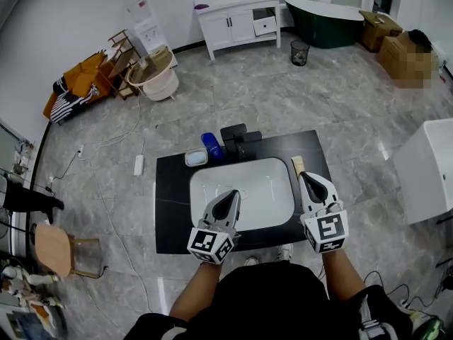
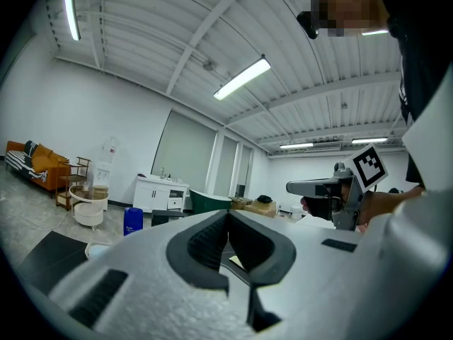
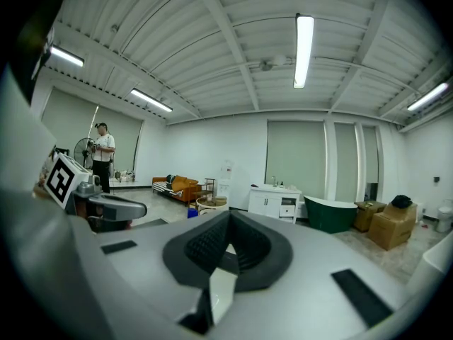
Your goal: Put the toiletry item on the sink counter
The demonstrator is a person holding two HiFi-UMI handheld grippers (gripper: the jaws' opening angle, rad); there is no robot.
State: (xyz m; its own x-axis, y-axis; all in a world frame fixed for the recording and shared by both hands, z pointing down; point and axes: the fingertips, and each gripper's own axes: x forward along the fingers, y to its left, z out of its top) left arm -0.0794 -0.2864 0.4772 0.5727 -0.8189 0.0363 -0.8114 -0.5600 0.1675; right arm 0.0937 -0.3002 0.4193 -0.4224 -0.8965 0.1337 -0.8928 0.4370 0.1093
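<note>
A black counter (image 1: 170,204) carries a white sink basin (image 1: 244,190). At its back edge stand a blue bottle (image 1: 210,146), a pale blue dish (image 1: 196,157) and a black faucet block (image 1: 237,142). A beige flat item (image 1: 298,165) lies at the counter's right back. My left gripper (image 1: 233,193) hovers over the basin's near left part, shut, with nothing between its jaws. My right gripper (image 1: 306,176) is over the counter's right side, just short of the beige item, also shut and empty. The left gripper view shows the blue bottle (image 2: 132,220) ahead to the left and the right gripper (image 2: 333,188).
Across the tiled floor stand a white vanity (image 1: 237,16), a dark green bathtub (image 1: 327,11), a black bin (image 1: 300,52) and a cream tub (image 1: 157,73). A white box (image 1: 425,168) is at the right, a wooden chair (image 1: 60,250) at the left. A person (image 3: 104,158) stands far off.
</note>
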